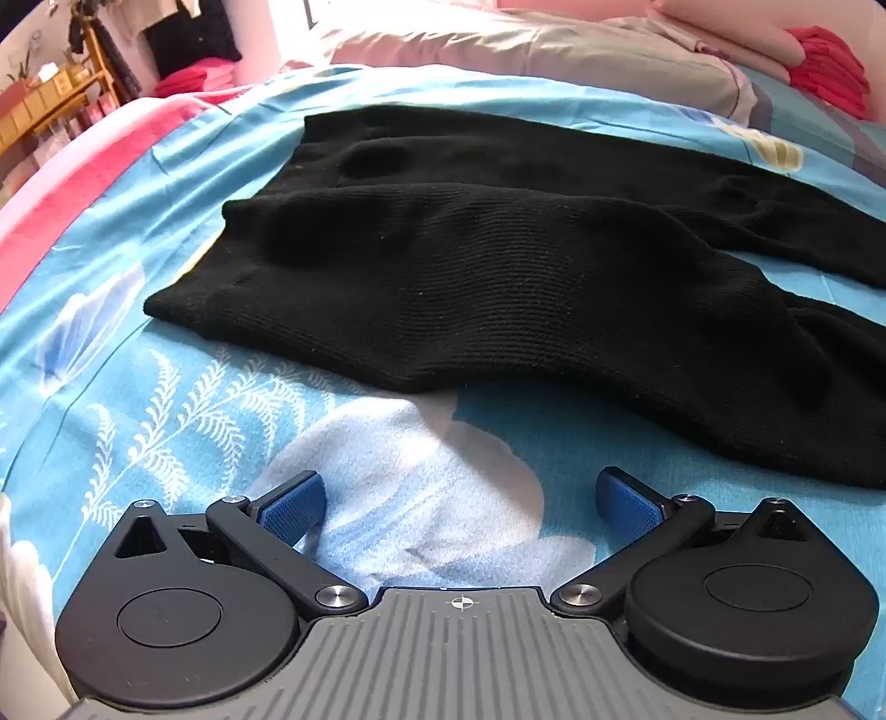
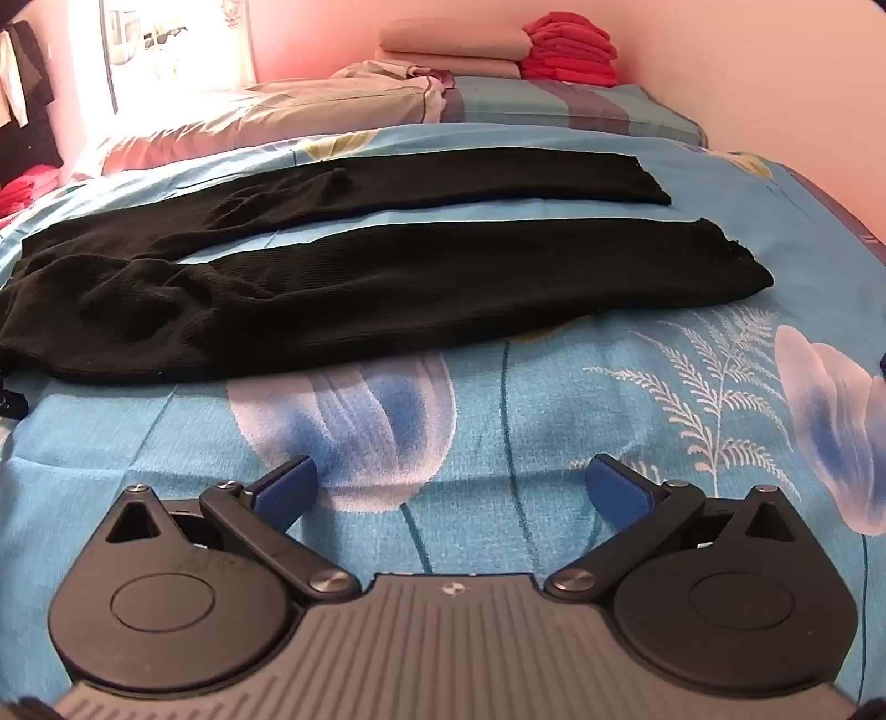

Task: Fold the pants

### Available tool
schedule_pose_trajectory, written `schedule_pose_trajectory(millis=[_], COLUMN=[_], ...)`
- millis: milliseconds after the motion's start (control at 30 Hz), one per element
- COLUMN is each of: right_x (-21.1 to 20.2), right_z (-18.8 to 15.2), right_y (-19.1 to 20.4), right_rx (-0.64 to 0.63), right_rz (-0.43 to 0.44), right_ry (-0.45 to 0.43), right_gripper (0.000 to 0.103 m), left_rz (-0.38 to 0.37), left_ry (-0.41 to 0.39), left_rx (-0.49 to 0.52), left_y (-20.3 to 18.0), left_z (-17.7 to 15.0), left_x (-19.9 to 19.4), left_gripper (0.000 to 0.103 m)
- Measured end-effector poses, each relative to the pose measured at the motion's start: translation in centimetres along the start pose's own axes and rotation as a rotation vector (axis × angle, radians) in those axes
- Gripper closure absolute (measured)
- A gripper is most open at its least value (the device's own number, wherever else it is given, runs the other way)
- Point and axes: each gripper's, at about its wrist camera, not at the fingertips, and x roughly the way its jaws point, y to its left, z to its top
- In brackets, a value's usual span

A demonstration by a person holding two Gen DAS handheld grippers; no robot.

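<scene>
Black ribbed knit pants (image 1: 498,277) lie spread flat on the blue floral bedsheet (image 1: 166,399). The left wrist view shows the waist end, with the waistband at the left. The right wrist view shows both legs (image 2: 387,277) stretched to the right, side by side with a strip of sheet between them. My left gripper (image 1: 459,501) is open and empty, low over the sheet just short of the pants' near edge. My right gripper (image 2: 451,487) is open and empty, over the sheet (image 2: 554,399) in front of the near leg.
Pillows (image 2: 332,105) and folded pink and red clothes (image 2: 570,50) lie at the far end of the bed by the pink wall. A wooden shelf (image 1: 50,94) and hanging dark clothes stand beyond the bed's left side.
</scene>
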Motion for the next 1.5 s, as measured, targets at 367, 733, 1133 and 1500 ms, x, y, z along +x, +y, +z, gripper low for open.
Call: schedule_pose_trajectory(millis=[367, 733, 1133, 1500], right_x=[0.00, -0.08, -0.17, 0.05], right_z=[-0.31, -0.51, -0.69, -0.52], right_y=[0.65, 0.79, 0.70, 0.30], right_rx=[0.022, 0.024, 0.024, -0.031], right_rz=[-0.042, -0.054, -0.052, 0.000], right_ry=[-0.011, -0.022, -0.035, -0.040], right_gripper=[0.000, 0.000, 0.000, 0.000], left_rz=[-0.023, -0.036, -0.044, -0.048], left_ry=[-0.024, -0.050, -0.055, -0.055], left_rx=[0.031, 0.046, 0.041, 0.048], left_y=[0.04, 0.44, 0.56, 0.78], left_z=[-0.31, -0.37, -0.33, 0.03], left_x=[-0.25, -0.12, -0.06, 0.00], left_gripper=[0.000, 0.000, 0.000, 0.000])
